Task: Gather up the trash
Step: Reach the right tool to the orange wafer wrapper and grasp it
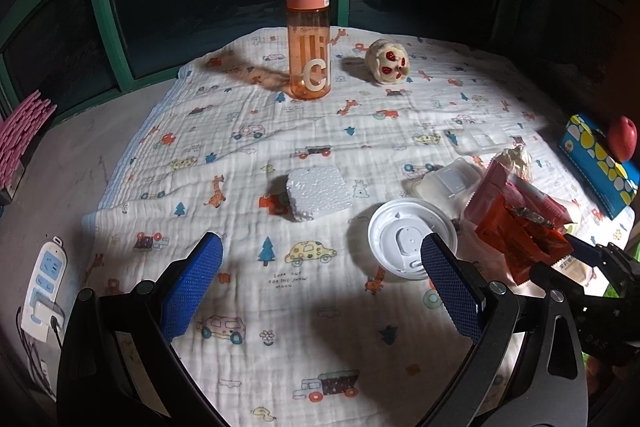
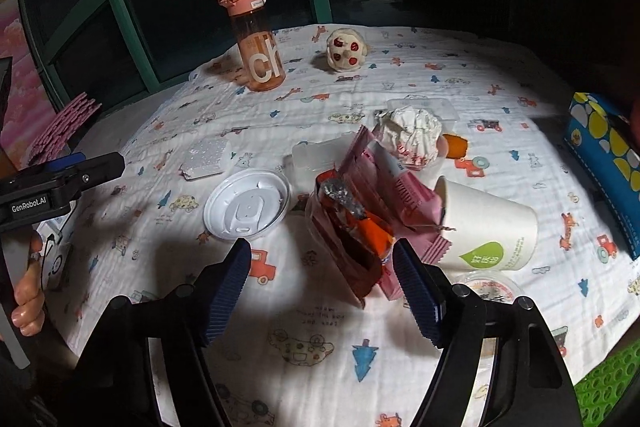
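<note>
- Left hand-held gripper, left wrist view: blue pads spread, nothing between them, above the printed cloth.
- White plastic lid just beside its right pad; foam block beyond.
- Right hand-held gripper, right wrist view: jaws part-open, orange wrapper between them against the right pad, grip uncertain.
- Paper cup on its side, touching pink wrappers.

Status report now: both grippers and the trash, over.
Left gripper open, empty. Right gripper open around orange wrapper, no grip visible. Paper cup lies beside it.
</note>
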